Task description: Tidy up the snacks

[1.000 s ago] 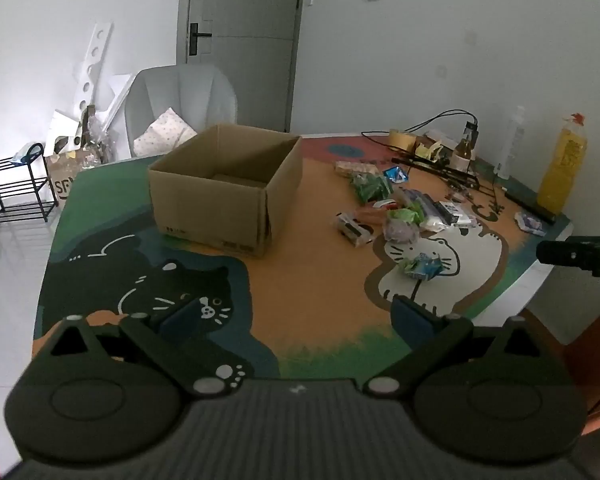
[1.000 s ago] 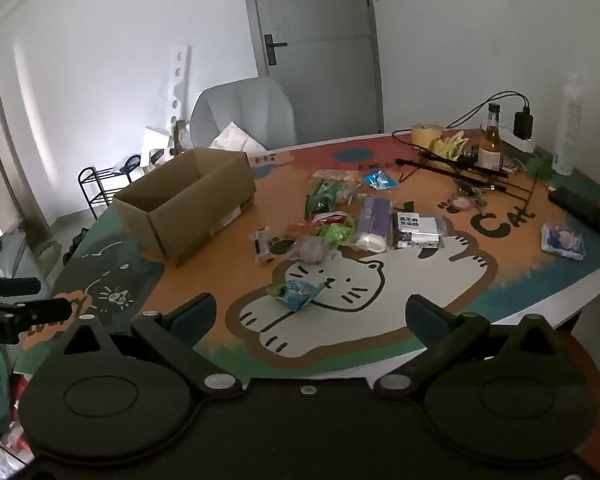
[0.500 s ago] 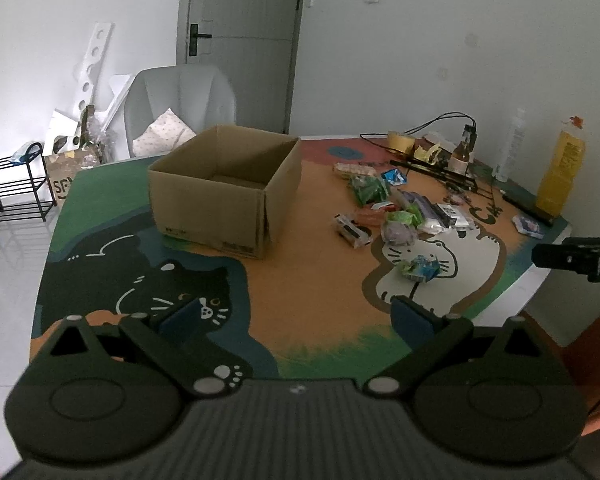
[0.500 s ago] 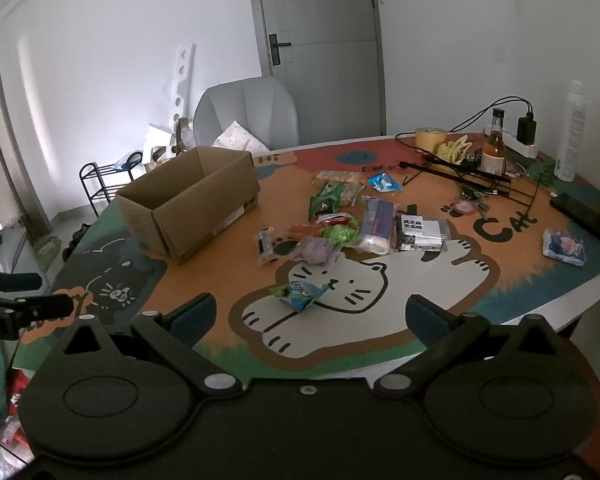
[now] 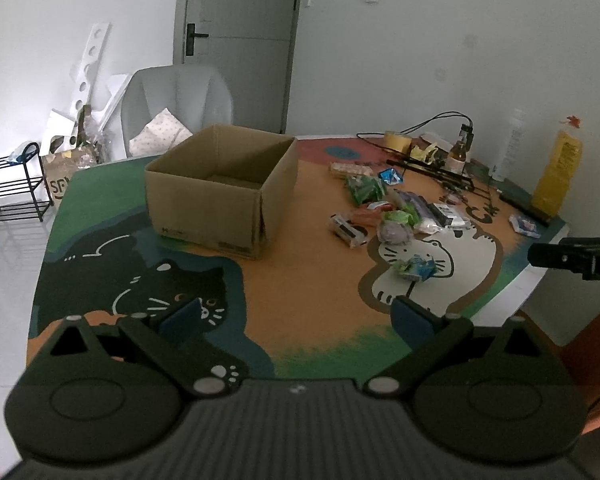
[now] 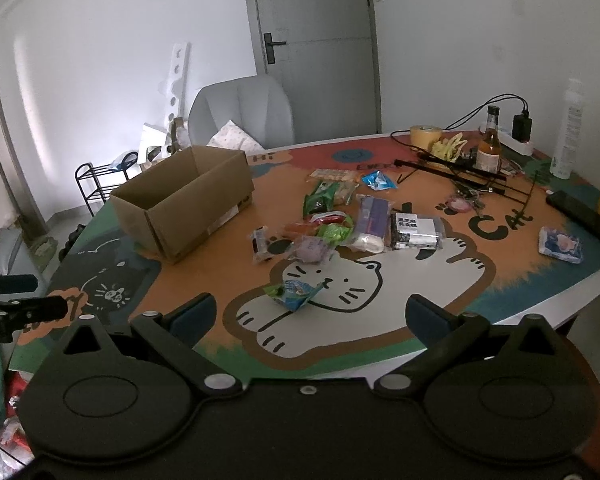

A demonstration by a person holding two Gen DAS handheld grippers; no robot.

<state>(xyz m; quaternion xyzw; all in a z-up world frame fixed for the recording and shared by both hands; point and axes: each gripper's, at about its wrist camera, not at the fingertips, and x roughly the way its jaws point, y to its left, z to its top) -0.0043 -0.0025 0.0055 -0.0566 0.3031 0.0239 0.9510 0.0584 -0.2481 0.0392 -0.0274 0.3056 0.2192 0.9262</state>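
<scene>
An open, empty-looking cardboard box (image 5: 224,188) (image 6: 184,200) stands on the cat-print table mat. Several snack packets lie to its right: a blue-green packet (image 5: 414,269) (image 6: 294,292) nearest, a purple one (image 5: 394,234) (image 6: 312,248), a green bag (image 5: 364,189) (image 6: 324,196), a black-and-white pack (image 6: 416,226). My left gripper (image 5: 296,314) is open and empty above the table's near edge. My right gripper (image 6: 308,312) is open and empty, just short of the blue-green packet.
At the back right stand a brown bottle (image 6: 489,144), a tape roll (image 6: 425,134), a black wire rack (image 6: 460,172), cables and a yellow bottle (image 5: 558,172). A tissue pack (image 6: 560,245) lies near the right edge. A grey chair (image 5: 180,108) is behind the table.
Both grippers have pulled back and risen slightly; the table and snacks look a little farther. Nothing on the table has moved.
</scene>
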